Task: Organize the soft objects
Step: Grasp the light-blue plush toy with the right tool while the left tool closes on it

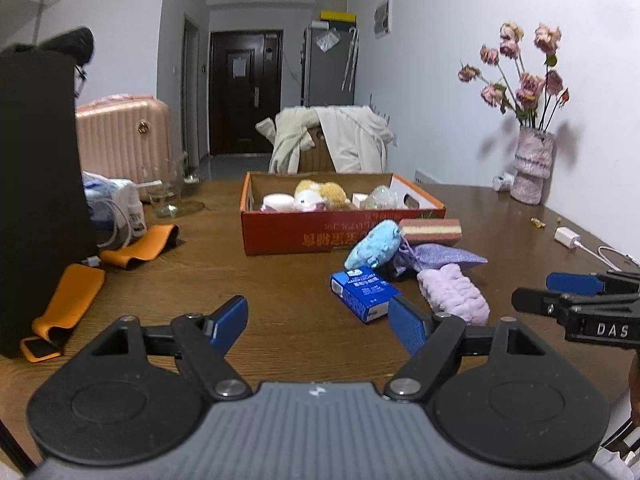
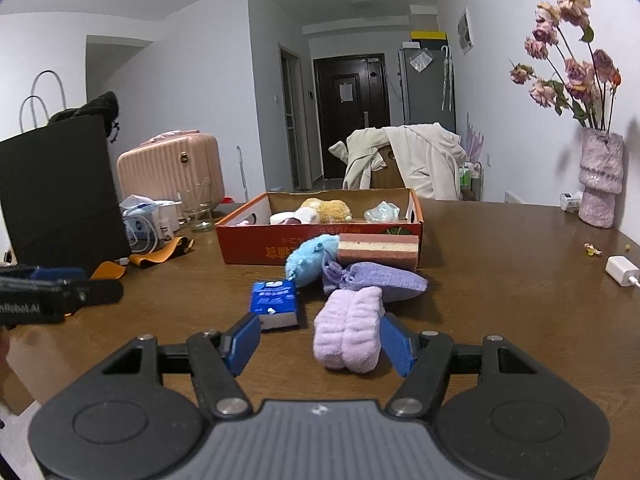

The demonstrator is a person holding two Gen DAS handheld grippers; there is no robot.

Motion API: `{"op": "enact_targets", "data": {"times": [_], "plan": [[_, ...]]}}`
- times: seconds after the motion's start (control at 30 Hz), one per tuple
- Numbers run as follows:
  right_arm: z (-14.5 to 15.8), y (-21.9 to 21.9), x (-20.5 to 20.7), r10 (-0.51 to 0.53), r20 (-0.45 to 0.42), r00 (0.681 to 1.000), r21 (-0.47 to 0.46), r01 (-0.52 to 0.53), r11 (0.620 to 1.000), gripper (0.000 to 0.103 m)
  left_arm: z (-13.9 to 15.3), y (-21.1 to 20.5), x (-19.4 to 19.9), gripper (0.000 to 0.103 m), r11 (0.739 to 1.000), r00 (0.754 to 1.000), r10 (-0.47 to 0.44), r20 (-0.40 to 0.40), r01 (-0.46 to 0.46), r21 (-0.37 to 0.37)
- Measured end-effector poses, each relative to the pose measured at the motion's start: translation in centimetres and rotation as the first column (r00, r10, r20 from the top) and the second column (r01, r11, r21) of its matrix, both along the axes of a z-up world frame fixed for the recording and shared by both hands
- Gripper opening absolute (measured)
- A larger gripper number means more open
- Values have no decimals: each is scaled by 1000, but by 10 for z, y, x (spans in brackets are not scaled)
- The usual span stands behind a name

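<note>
A red cardboard box (image 1: 320, 236) (image 2: 256, 248) holds a yellow plush toy (image 1: 320, 192) (image 2: 326, 208) and other soft items. In front of it on the wooden table lie a light blue plush (image 1: 374, 244) (image 2: 312, 256), a striped pink sponge (image 1: 430, 231) (image 2: 378, 250), a purple knitted pouch (image 1: 444, 258) (image 2: 384, 278), a lilac fluffy cloth (image 1: 454, 294) (image 2: 348, 328) and a blue tissue pack (image 1: 364, 292) (image 2: 275, 300). My left gripper (image 1: 318, 326) is open and empty. My right gripper (image 2: 318, 344) is open, with the near end of the lilac cloth between its fingers.
A black bag (image 1: 36, 192) stands at the left with orange straps (image 1: 100, 276), a glass (image 1: 166, 196) and a pink suitcase (image 1: 124, 140) behind. A vase of dried flowers (image 1: 532, 168) stands at the right wall. A white charger (image 1: 568, 237) lies near the right edge.
</note>
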State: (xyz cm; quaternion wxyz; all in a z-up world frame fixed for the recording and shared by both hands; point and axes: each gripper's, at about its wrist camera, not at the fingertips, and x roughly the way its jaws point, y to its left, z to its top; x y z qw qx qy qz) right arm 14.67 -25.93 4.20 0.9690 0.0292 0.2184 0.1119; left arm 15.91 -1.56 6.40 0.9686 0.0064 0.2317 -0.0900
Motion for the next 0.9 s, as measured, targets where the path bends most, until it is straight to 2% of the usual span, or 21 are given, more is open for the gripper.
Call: {"op": "enact_targets", "data": {"times": [0.33, 0.47, 0.7, 0.73, 0.77, 0.8, 0.9], "plan": [[-2, 5, 91, 43, -22, 999, 18, -42, 999, 59, -18, -9, 88, 78, 1000, 997, -21, -73, 21, 3], [-5, 15, 134, 71, -38, 997, 58, -69, 996, 57, -20, -10, 124, 78, 1000, 996, -28, -80, 29, 8], [-30, 37, 205, 42, -124, 991, 73, -33, 997, 57, -27, -4, 181, 78, 1000, 995, -13, -99, 14, 11], [-34, 39, 212, 44, -135, 990, 90, -32, 995, 54, -28, -2, 185, 78, 1000, 995, -12, -102, 12, 6], [-36, 40, 216, 57, -132, 990, 112, -42, 993, 34, -28, 0, 189, 78, 1000, 994, -12, -105, 12, -2], [-39, 41, 219, 75, -132, 988, 135, -57, 989, 20, -30, 2, 193, 78, 1000, 994, -15, -108, 14, -9], [-45, 41, 229, 106, -155, 982, 169, -80, 982, 16, -35, 7, 201, 78, 999, 991, -35, -126, 29, -44]]}}
